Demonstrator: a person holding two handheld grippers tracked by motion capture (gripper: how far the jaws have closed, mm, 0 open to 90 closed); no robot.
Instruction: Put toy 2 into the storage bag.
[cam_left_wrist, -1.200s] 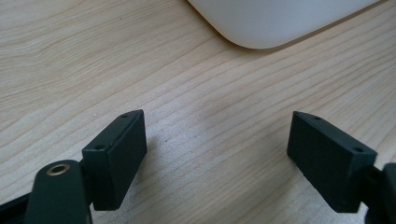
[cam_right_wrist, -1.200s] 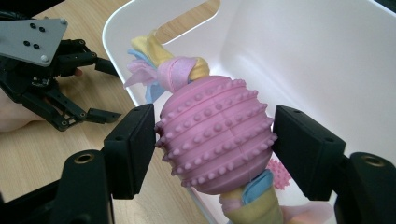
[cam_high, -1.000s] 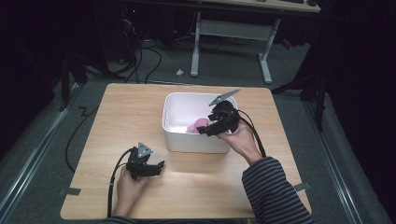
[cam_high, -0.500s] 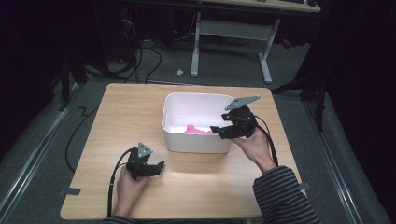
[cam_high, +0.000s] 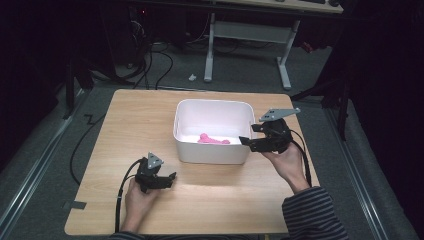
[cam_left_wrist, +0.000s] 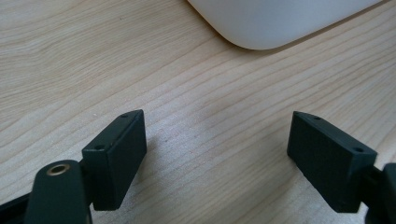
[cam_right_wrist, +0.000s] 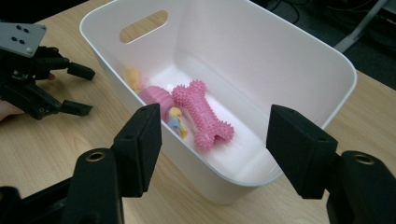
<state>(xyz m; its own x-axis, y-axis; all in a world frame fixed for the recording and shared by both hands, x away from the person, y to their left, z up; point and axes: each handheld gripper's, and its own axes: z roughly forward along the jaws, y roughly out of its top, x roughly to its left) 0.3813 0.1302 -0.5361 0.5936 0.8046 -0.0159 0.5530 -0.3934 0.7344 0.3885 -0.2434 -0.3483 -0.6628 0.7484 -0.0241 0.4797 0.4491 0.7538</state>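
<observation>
A white plastic tub (cam_high: 212, 153) stands at the middle of the high view on a pale wooden table (cam_high: 130, 115). It has smooth walls, rounded corners and an oval handle slot near the rim.

In the right gripper view a pink rubber bone (cam_right_wrist: 201, 114) lies flat on the tub's floor at the centre of the frame. It is knobbly all over, with small spikes and bulbous ends. Just left of it, against the wall, sits a second toy (cam_right_wrist: 156, 98), ribbed pink with yellow and blue bits; its full shape is hidden.

The right gripper (cam_high: 246, 142) hangs at the tub's right edge in the high view. Its flat black pads have just been closing but stand apart, with nothing gripped between them.

The left gripper (cam_high: 170, 179), at the lower left of the high view, rests near the tub's front corner. Its pads are spread wide over bare wood grain.
</observation>
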